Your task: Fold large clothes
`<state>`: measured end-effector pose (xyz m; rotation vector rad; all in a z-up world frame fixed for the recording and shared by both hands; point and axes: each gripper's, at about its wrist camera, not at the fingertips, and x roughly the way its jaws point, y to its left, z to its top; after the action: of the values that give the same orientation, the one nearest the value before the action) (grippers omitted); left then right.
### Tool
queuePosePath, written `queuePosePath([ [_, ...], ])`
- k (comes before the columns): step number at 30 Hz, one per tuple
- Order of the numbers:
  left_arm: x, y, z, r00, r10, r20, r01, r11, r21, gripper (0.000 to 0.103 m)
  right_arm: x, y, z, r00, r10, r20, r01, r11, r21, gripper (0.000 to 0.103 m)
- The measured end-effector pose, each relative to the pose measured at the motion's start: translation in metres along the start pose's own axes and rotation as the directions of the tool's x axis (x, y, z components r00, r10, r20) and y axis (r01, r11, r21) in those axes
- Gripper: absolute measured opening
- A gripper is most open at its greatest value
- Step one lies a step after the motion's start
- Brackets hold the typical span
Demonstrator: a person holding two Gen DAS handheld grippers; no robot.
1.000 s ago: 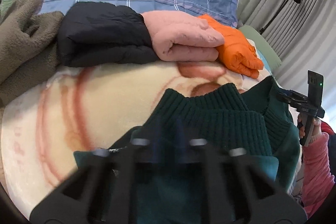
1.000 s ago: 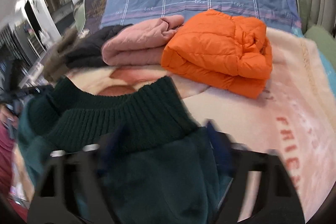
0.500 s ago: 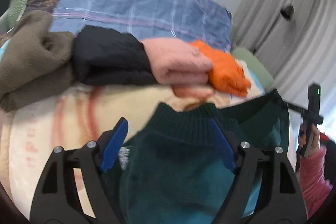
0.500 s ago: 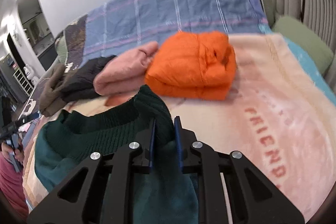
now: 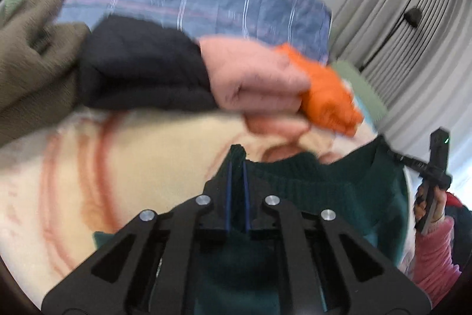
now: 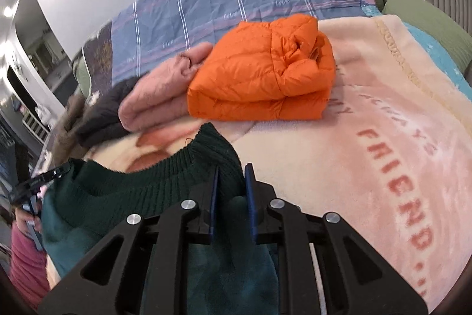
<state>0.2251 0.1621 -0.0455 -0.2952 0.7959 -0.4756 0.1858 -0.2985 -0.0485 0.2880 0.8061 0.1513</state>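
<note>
Left gripper: jaws nearly together, pinching the ribbed hem of the green sweater at one corner. Right gripper: jaws narrow, clamped on the other corner of the same ribbed edge; knit bunches up between the pads. The ribbed band sags in a curve between the two grips, and the body of the sweater hangs below both tools.

Landmark: orange jacket, folded. The sweater sits on the near side of it, well apart from the jacket and over the cream-pink blanket. Pink garment touches the jacket's left side and is folded; the dark garment comes next beyond that, also folded. An olive-brown garment lies farthest from the jacket and looks loose, not folded.

Progress, as a judgement: three items are done and stacked in a row, and the sweater is gripped at both corners but has no clean fold showing yet. It still needs laying flat, folding and placing. The olive piece probably remains too.

Room: bare blanket stretches right of and in front of the jacket, with plenty of space there. The near bed edge is close under the grippers, so the hanging fabric could slip off. The left view is motion-blurred.
</note>
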Motion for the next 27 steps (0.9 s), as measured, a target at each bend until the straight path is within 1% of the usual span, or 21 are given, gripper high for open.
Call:
queuePosePath([
  [2, -0.036, -0.004, 0.001, 0.995, -0.021, 0.096, 0.021, 1.000, 0.000, 0.006, -0.017, 0.001, 0.001, 0.998, 0.032, 0.053, -0.032, 0.999, 0.012, 0.015],
  [3, -0.049, -0.006, 0.002, 0.992, -0.022, 0.126, 0.022, 1.000, 0.003, 0.006, -0.030, 0.002, 0.001, 0.995, 0.052, 0.087, -0.054, 0.998, 0.016, 0.015],
  [5, -0.088, -0.011, 0.003, 0.975, 0.004, 0.222, -0.006, 1.000, 0.010, 0.006, -0.054, 0.005, 0.001, 0.985, 0.085, 0.148, -0.088, 0.996, 0.018, 0.013],
  [7, -0.112, -0.011, 0.006, 0.962, 0.020, 0.274, -0.023, 1.000, 0.010, 0.006, -0.074, 0.009, 0.003, 0.974, 0.103, 0.200, -0.108, 0.994, 0.011, 0.012],
  [8, -0.116, -0.011, 0.009, 0.959, 0.037, 0.280, -0.043, 0.999, 0.014, 0.006, -0.078, 0.011, 0.006, 0.972, 0.102, 0.213, -0.107, 0.994, 0.010, 0.008],
  [9, -0.114, -0.011, 0.011, 0.960, 0.056, 0.274, -0.062, 0.998, 0.014, 0.006, -0.077, 0.013, 0.010, 0.973, 0.086, 0.215, -0.091, 0.996, 0.012, 0.000],
  [11, -0.087, -0.007, 0.013, 0.968, 0.136, 0.211, -0.141, 0.990, 0.010, 0.006, -0.063, 0.014, 0.018, 0.980, -0.010, 0.197, 0.004, 1.000, 0.030, 0.000],
  [12, -0.073, -0.002, 0.012, 0.969, 0.168, 0.182, -0.172, 0.985, 0.007, 0.006, -0.046, 0.009, 0.022, 0.983, -0.059, 0.172, 0.052, 0.998, 0.045, 0.000],
  [14, -0.026, 0.014, 0.005, 0.969, 0.237, 0.074, -0.237, 0.971, -0.012, 0.006, -0.015, -0.005, 0.022, 0.990, -0.105, 0.091, 0.098, 0.992, 0.075, 0.000],
  [15, -0.010, 0.021, 0.002, 0.969, 0.246, 0.027, -0.246, 0.969, -0.019, 0.006, 0.002, -0.012, 0.018, 0.993, -0.107, 0.042, 0.102, 0.990, 0.094, 0.000],
  [16, 0.013, 0.029, -0.006, 0.969, 0.245, -0.038, -0.247, 0.969, -0.030, 0.006, 0.011, -0.016, 0.012, 0.996, -0.087, 0.012, 0.086, 0.991, 0.105, 0.000],
  [18, 0.027, 0.032, -0.011, 0.969, 0.235, -0.075, -0.238, 0.971, -0.025, 0.007, 0.016, -0.014, 0.004, 0.999, -0.026, -0.022, 0.027, 0.997, 0.078, 0.003],
  [19, 0.029, 0.030, -0.012, 0.969, 0.235, -0.079, -0.237, 0.971, -0.011, 0.007, 0.015, -0.012, 0.002, 1.000, -0.013, -0.028, 0.015, 0.999, 0.052, 0.016],
  [20, 0.027, 0.029, -0.010, 0.970, 0.230, -0.076, -0.231, 0.973, -0.004, 0.007, 0.010, -0.010, 0.003, 0.999, -0.034, -0.018, 0.034, 0.999, 0.016, 0.038],
  [21, 0.026, 0.028, -0.009, 0.971, 0.228, -0.073, -0.229, 0.973, -0.002, 0.007, 0.007, -0.010, 0.005, 0.999, -0.037, -0.006, 0.037, 0.999, 0.007, 0.051],
  [22, 0.024, 0.028, -0.007, 0.971, 0.229, -0.068, -0.229, 0.973, 0.001, 0.007, 0.003, -0.016, 0.010, 1.000, -0.003, 0.008, 0.003, 1.000, 0.018, 0.067],
  [23, 0.022, 0.028, -0.007, 0.971, 0.229, -0.067, -0.230, 0.973, 0.001, 0.007, 0.001, -0.019, 0.012, 0.999, 0.030, 0.015, -0.031, 0.999, 0.036, 0.067],
  [24, 0.022, 0.028, -0.007, 0.971, 0.228, -0.067, -0.229, 0.974, -0.001, 0.007, 0.002, -0.024, 0.016, 0.996, 0.089, 0.017, -0.090, 0.994, 0.063, 0.067],
  [25, 0.023, 0.029, -0.007, 0.971, 0.228, -0.067, -0.229, 0.973, -0.003, 0.007, 0.005, -0.024, 0.019, 0.993, 0.121, 0.006, -0.121, 0.990, 0.065, 0.070],
  [26, 0.024, 0.029, -0.008, 0.971, 0.229, -0.067, -0.230, 0.973, -0.007, 0.007, 0.012, -0.019, 0.021, 0.991, 0.134, -0.025, -0.133, 0.990, 0.039, 0.076],
  [27, 0.024, 0.029, -0.008, 0.971, 0.231, -0.066, -0.232, 0.973, -0.013, 0.007, 0.023, -0.011, 0.022, 0.988, 0.137, -0.076, -0.137, 0.991, 0.002, 0.076],
])
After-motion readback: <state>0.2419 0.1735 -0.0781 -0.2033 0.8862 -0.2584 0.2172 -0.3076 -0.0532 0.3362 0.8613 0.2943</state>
